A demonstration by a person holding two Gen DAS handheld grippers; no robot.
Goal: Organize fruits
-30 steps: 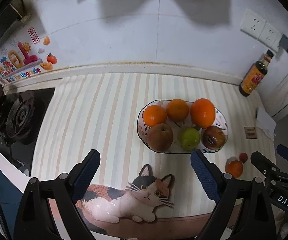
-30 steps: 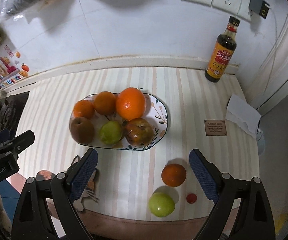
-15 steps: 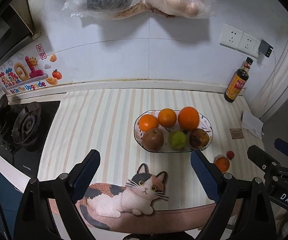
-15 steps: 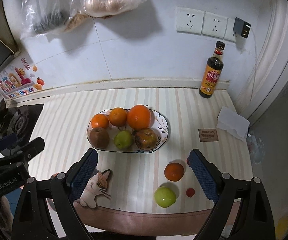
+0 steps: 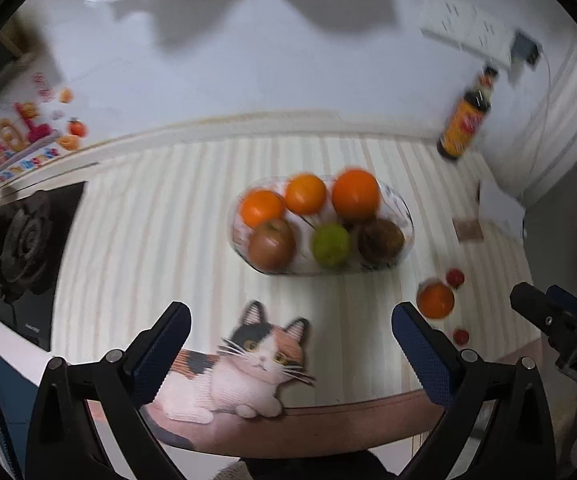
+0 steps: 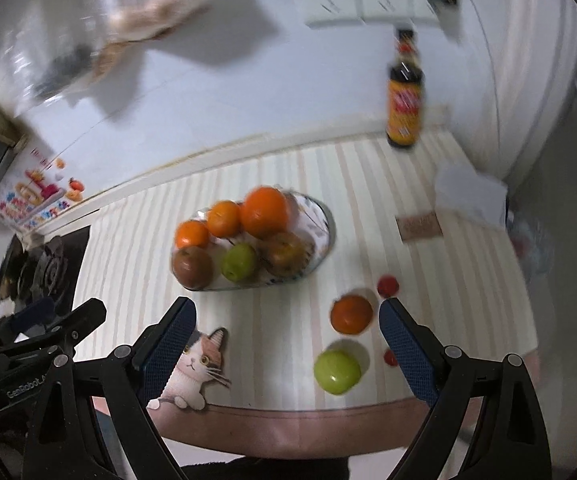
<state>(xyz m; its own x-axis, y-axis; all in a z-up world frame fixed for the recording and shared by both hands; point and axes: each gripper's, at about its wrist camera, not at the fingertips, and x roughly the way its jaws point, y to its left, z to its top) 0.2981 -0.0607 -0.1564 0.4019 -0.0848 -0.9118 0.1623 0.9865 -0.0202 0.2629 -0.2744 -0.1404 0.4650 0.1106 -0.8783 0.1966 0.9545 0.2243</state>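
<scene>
A glass bowl [image 5: 406, 216] [image 6: 327, 220] on the striped counter holds three oranges, two brownish fruits and a green one. To its right lie a loose orange [image 5: 435, 300] [image 6: 351, 314], a green apple [image 6: 337, 366] and two small red fruits [image 6: 387, 285] [image 6: 390, 357]. My left gripper [image 5: 290, 316] hovers over the counter's front, short of the bowl; its jaws are opening and nothing is between them. My right gripper [image 6: 288, 308] is open and empty, with the loose orange and green apple just inside its right finger, lower down on the counter.
A dark sauce bottle [image 6: 404, 96] stands at the back right by the wall. A white tissue [image 6: 468, 192] and a small brown card [image 6: 418, 226] lie on the right. A gas stove [image 5: 20, 240] is at the left. A cat sticker [image 5: 240, 368] marks the front edge.
Both views drew back from the counter half a second ago and are now closer again, blurred and tilted. No fruit has moved. Both grippers stay empty.
</scene>
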